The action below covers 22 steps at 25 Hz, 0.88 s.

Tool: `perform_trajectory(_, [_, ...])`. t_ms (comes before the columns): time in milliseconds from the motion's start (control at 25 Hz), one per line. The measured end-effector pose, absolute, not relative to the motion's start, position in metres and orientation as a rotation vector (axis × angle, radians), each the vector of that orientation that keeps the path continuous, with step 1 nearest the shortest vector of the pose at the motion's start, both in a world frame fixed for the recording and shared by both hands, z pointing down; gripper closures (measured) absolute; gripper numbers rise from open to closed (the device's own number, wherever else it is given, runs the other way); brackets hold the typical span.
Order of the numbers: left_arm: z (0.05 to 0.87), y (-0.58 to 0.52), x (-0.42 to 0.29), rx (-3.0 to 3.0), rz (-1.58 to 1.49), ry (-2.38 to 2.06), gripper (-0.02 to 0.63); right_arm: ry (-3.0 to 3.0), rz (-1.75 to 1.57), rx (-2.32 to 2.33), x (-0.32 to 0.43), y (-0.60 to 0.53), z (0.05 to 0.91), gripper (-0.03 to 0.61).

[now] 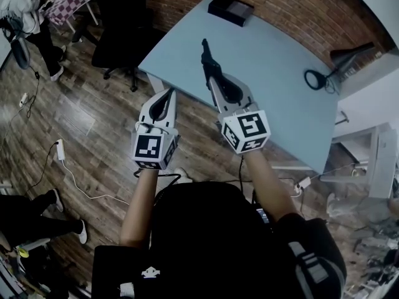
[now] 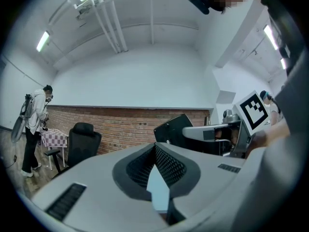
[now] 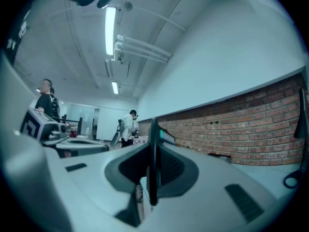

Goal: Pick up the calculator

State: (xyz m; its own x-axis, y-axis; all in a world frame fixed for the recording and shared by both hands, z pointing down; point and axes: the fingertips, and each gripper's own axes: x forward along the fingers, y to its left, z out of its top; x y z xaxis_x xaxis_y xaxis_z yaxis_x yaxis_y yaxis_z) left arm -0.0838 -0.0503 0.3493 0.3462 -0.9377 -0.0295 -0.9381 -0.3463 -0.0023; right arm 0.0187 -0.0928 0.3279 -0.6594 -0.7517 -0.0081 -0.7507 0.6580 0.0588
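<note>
— While the right gripper (image 1: 215,75) points level, where is the calculator (image 1: 206,52)?
— Clenched edge-on in its jaws, held above the blue surface (image 1: 280,61).
— And the left gripper (image 1: 167,98)?
— Jaws pressed together on nothing, over the wooden floor (image 1: 81,117).

The right hand-held gripper (image 3: 151,146) has its jaws closed on the calculator (image 3: 153,187), which stands thin and edge-on between them, a row of keys showing on its right side. On the right runs a brick wall (image 3: 251,129). A person (image 3: 128,127) stands far behind.
</note>
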Motion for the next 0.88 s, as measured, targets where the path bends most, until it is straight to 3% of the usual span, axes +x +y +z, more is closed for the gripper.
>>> perform_trajectory(880, [0.340,0.029,-0.043,-2.496,0.004,1.863,0.604,-2.909,-0.067,1.240,0.065,-0.017,0.324,0.525])
